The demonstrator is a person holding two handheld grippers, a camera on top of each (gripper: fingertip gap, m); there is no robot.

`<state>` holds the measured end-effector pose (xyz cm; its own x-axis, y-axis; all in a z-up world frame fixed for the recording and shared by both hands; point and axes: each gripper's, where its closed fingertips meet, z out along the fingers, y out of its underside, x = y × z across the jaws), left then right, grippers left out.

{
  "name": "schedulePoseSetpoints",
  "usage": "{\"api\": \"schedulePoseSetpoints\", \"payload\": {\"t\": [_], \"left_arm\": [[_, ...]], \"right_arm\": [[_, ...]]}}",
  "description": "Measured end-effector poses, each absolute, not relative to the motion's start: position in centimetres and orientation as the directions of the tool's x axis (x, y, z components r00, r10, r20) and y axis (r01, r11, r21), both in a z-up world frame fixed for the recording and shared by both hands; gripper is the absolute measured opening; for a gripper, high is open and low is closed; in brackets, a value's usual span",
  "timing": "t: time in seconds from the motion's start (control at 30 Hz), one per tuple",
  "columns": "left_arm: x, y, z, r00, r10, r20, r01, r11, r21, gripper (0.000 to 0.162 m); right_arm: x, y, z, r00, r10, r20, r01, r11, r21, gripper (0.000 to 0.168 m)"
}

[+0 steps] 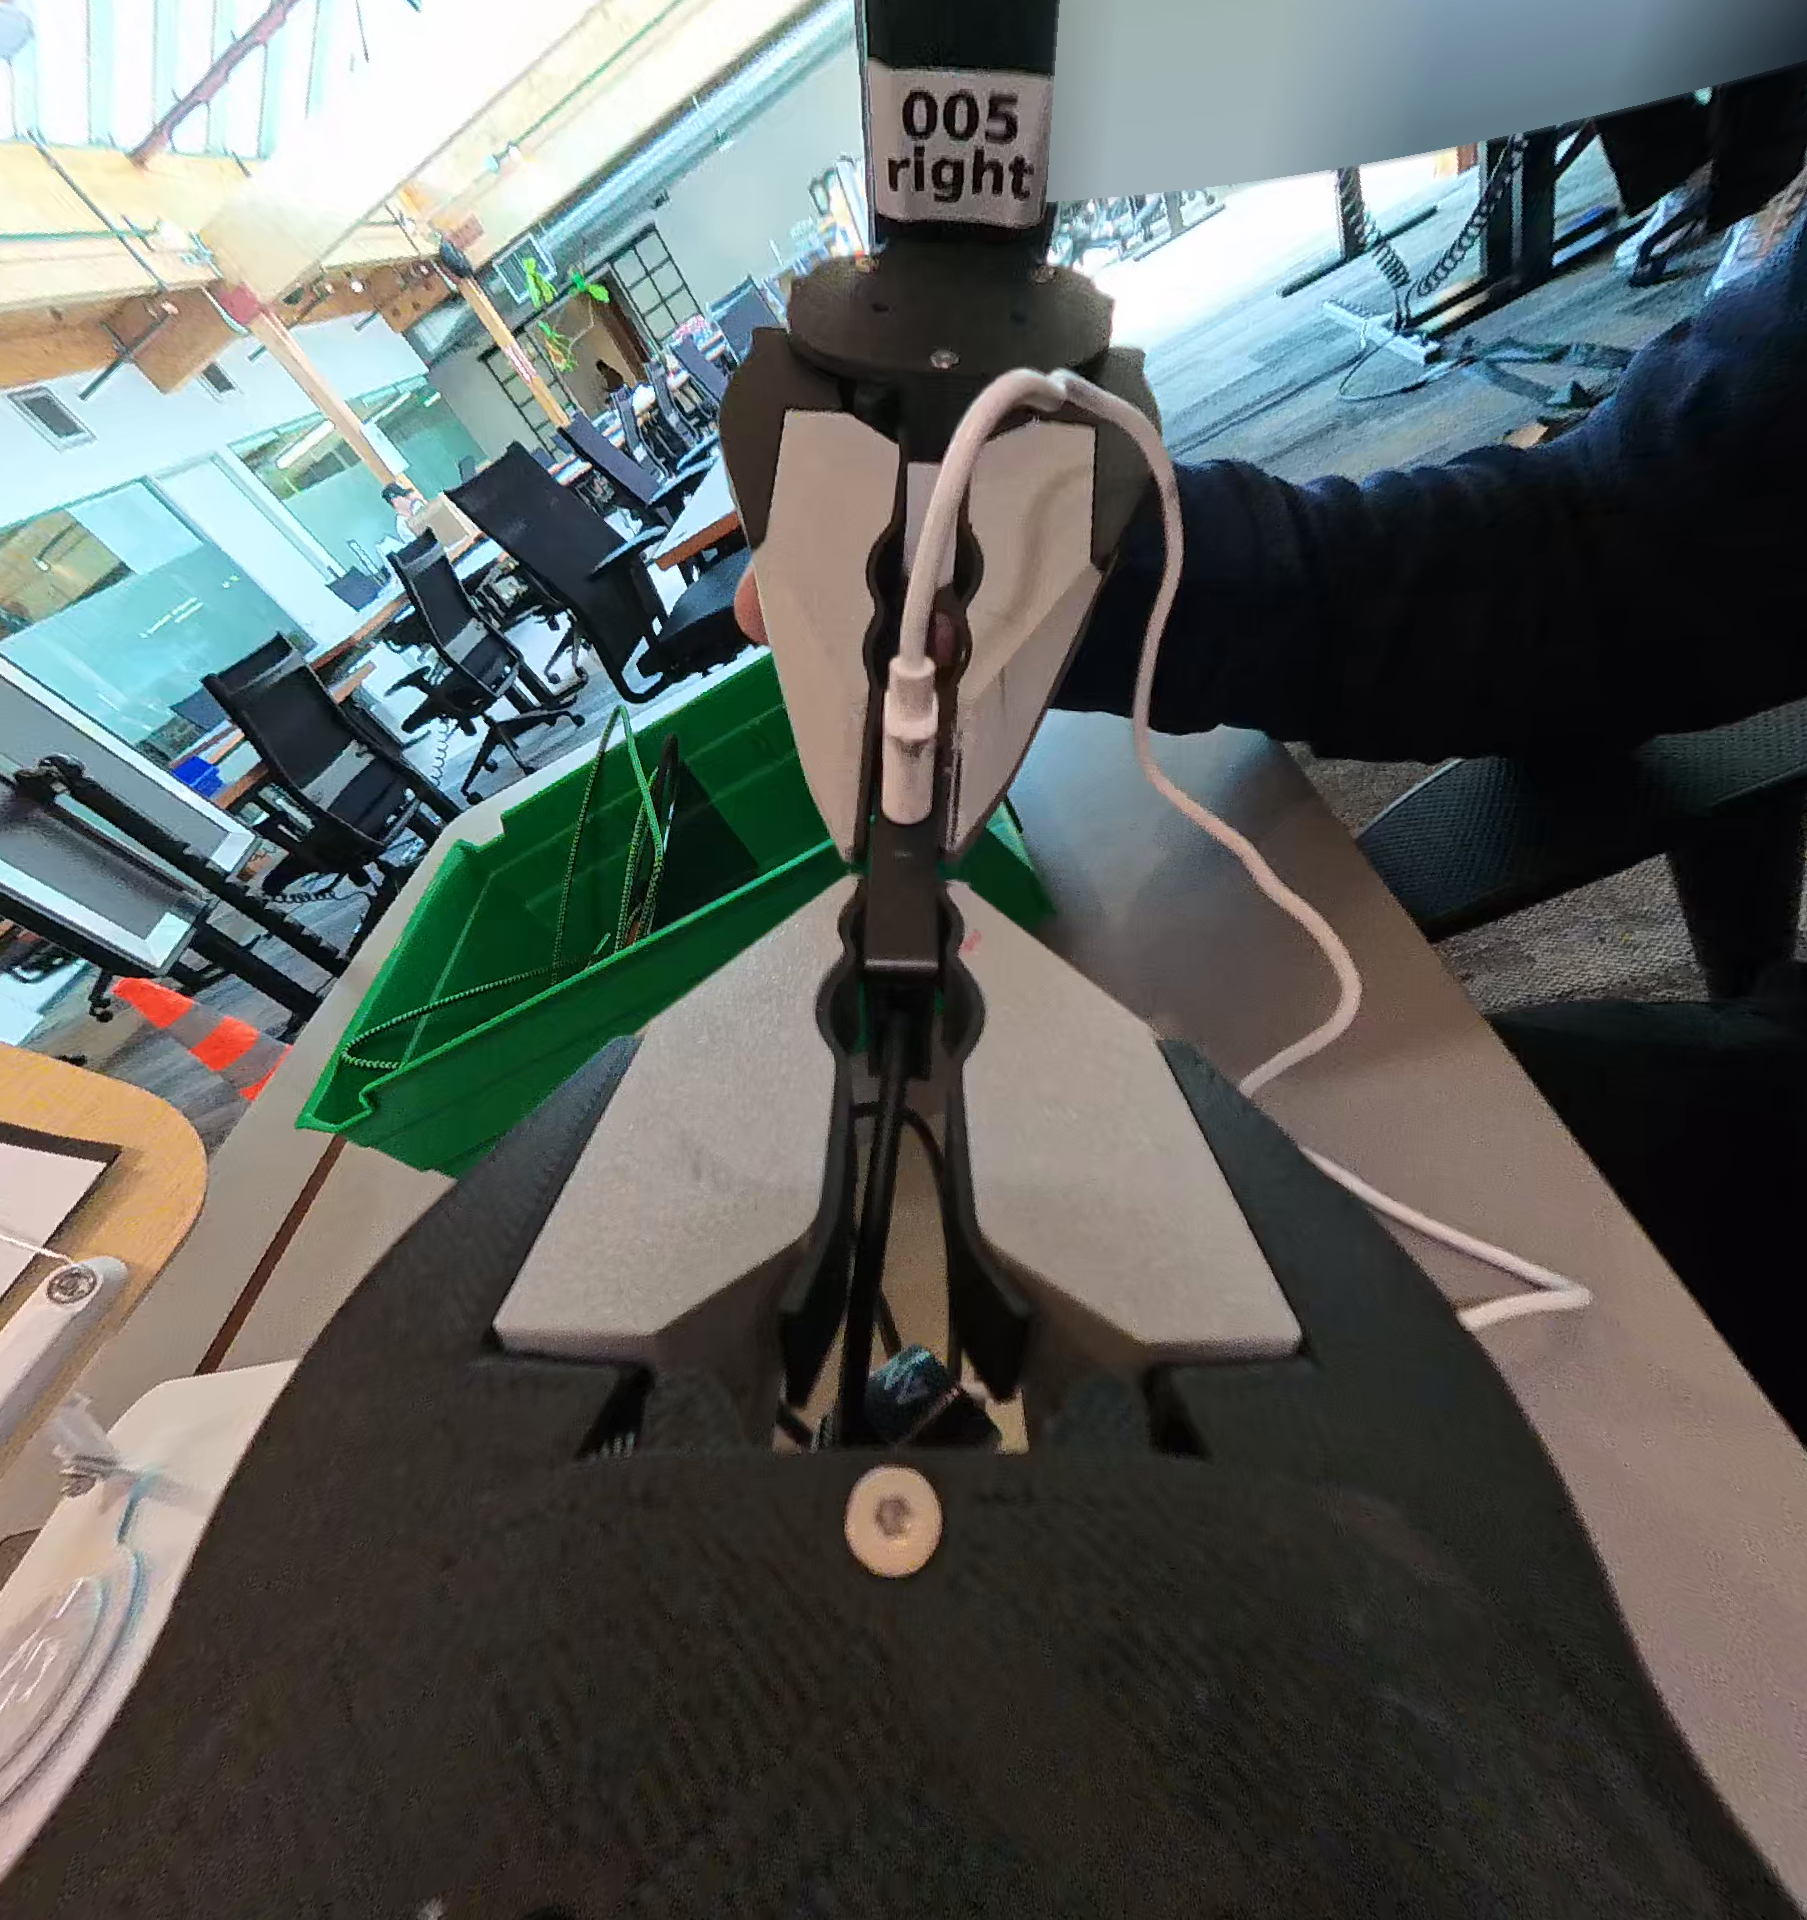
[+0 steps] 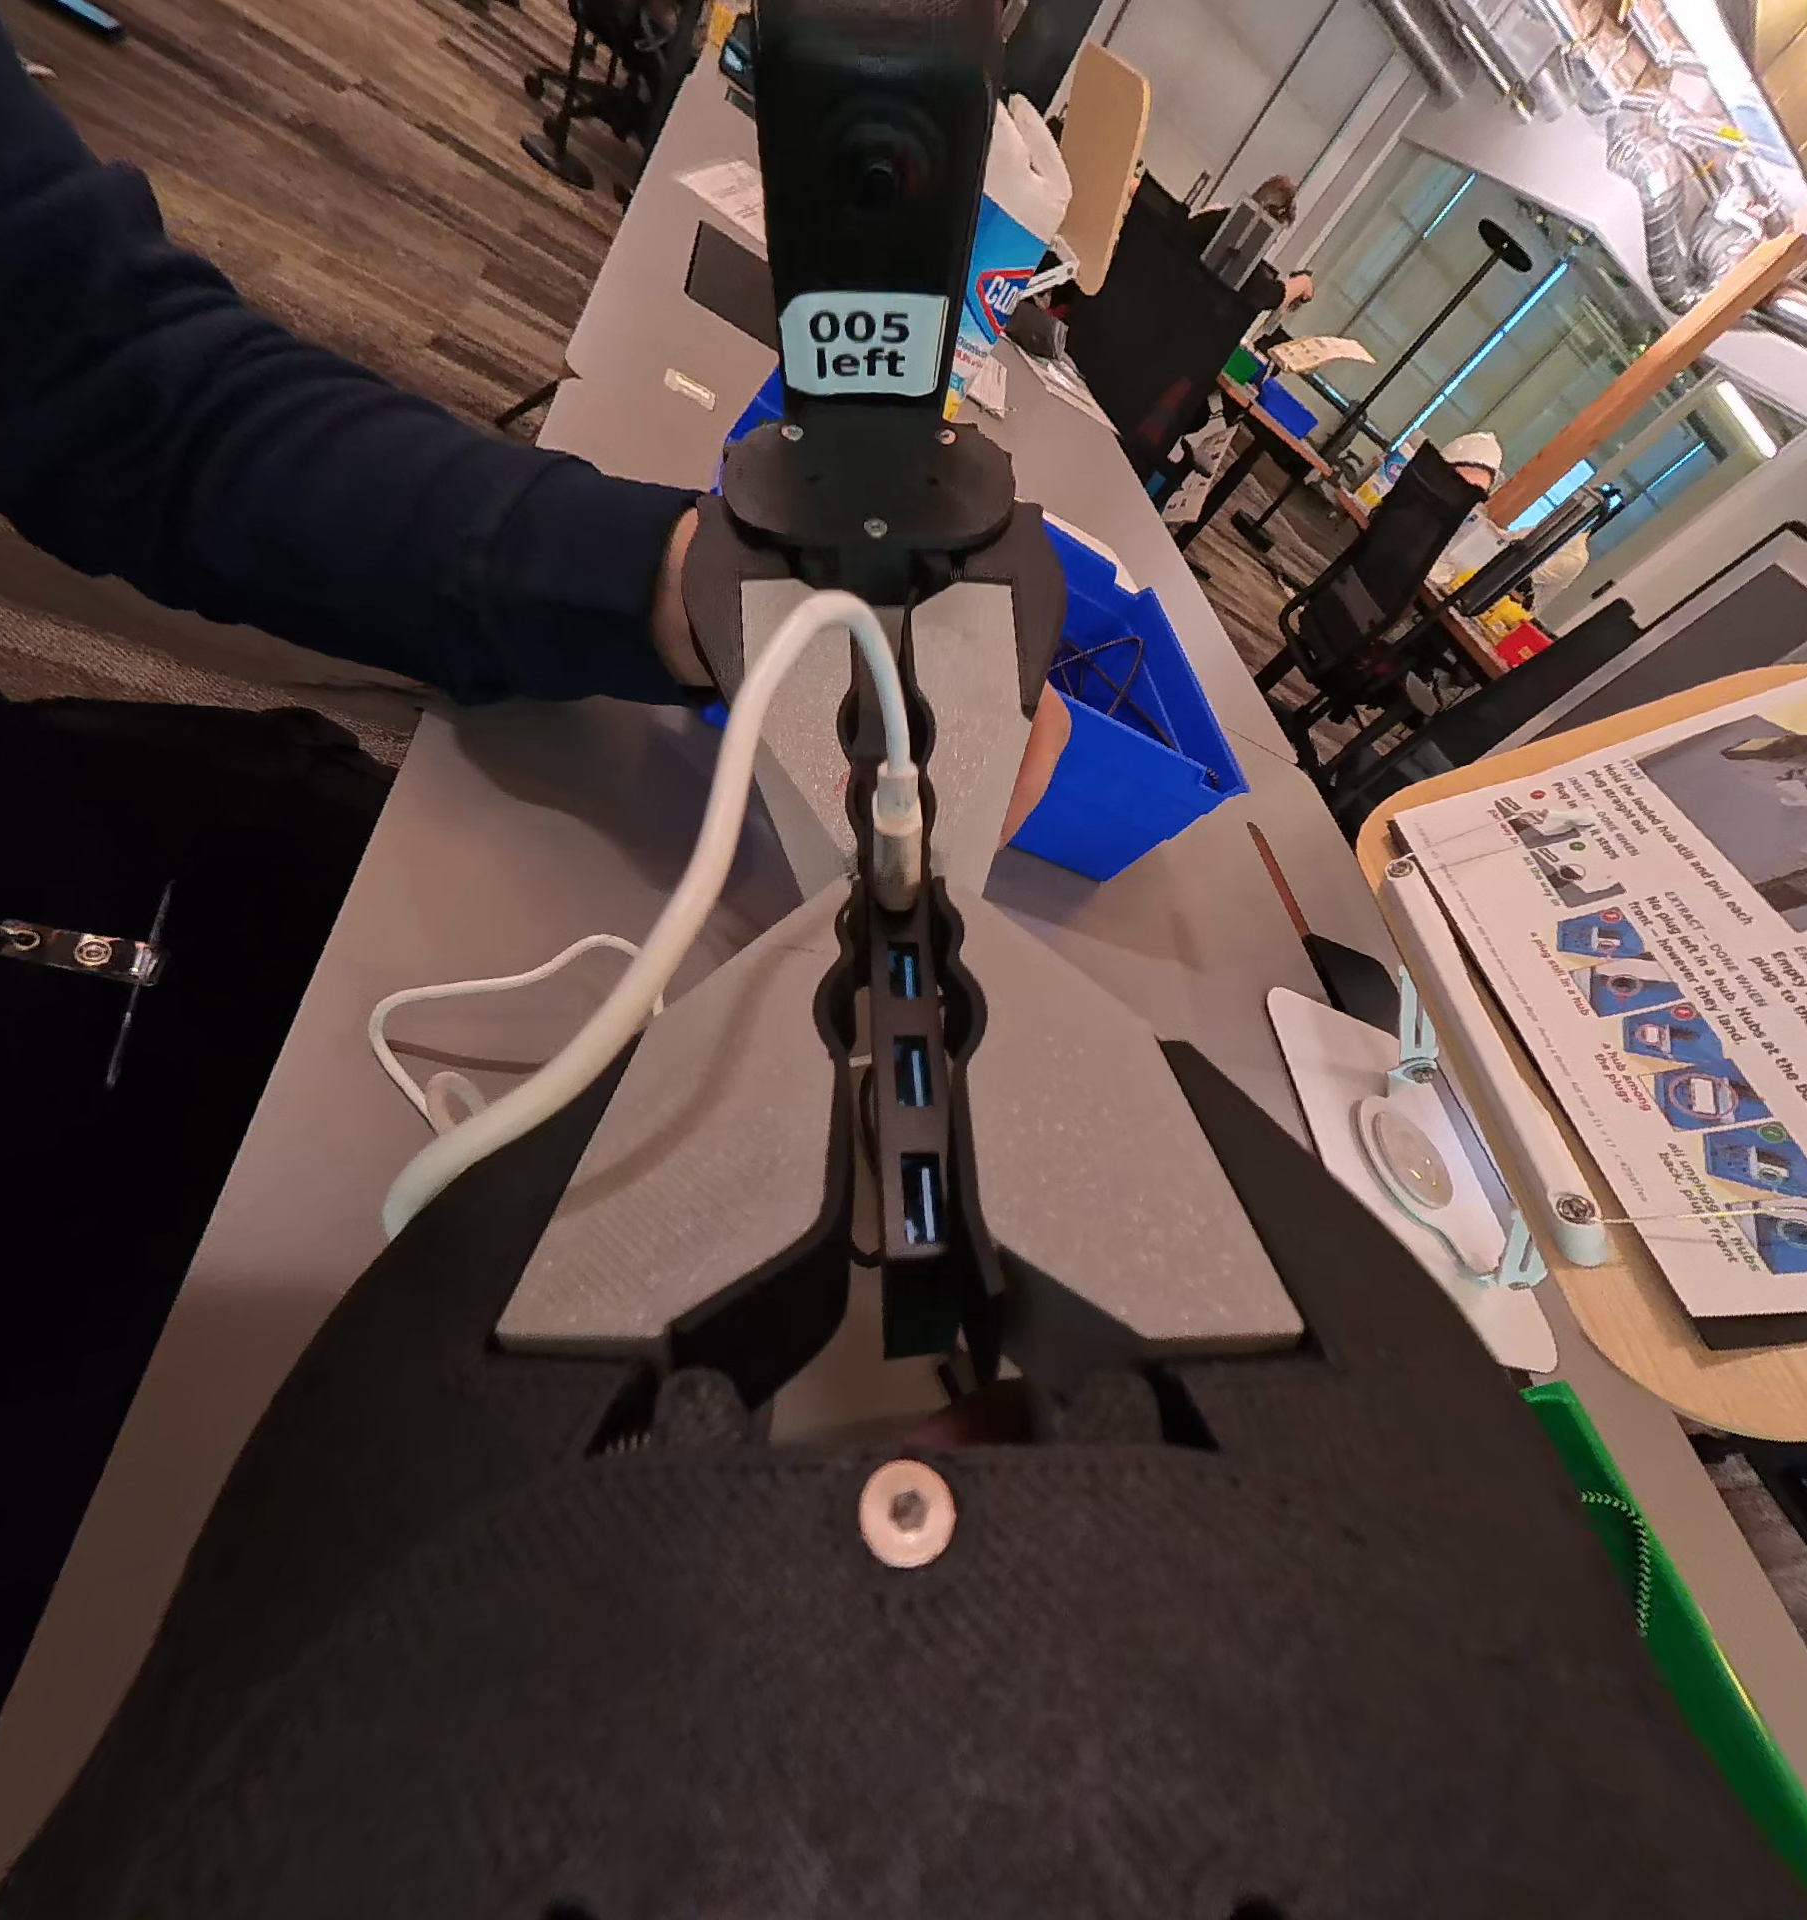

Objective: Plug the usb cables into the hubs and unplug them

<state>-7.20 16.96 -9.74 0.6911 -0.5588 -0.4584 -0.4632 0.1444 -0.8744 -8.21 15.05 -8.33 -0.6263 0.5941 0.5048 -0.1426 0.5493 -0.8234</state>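
Both grippers meet tip to tip above the grey table point(image 2: 525, 831). L gripper point(image 1: 899, 966) is clenched on the black USB hub point(image 2: 914, 1081), which hangs down from the tips w/ three blue ports facing the R gripper point(image 2: 901, 935). R gripper is clenched on the white USB plug point(image 2: 897, 831), which is seated in the hub's top end. The white cable point(image 2: 712, 831) arcs up off the plug, then drops to the table on the person's side. Green bin point(image 1: 525, 987) sits beyond the L tips, to their left. Blue bin point(image 2: 1127, 748) sits behind the L gripper. Instruction sheet point(image 2: 1657, 987) is right of the R gripper.
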Motion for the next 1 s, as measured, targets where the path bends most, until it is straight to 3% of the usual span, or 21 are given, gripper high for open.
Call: {"api": "schedulePoseSetpoints", "payload": {"t": [1.0], "left_arm": [[-6.9,17.7,-10.8,0.673,-0.513,-0.532,-0.541,0.149,-0.828,0.008]], "right_arm": [[-8.3,14.2,-8.8,-0.616,0.561,0.553,-0.168,0.592,-0.788,0.005]]}}
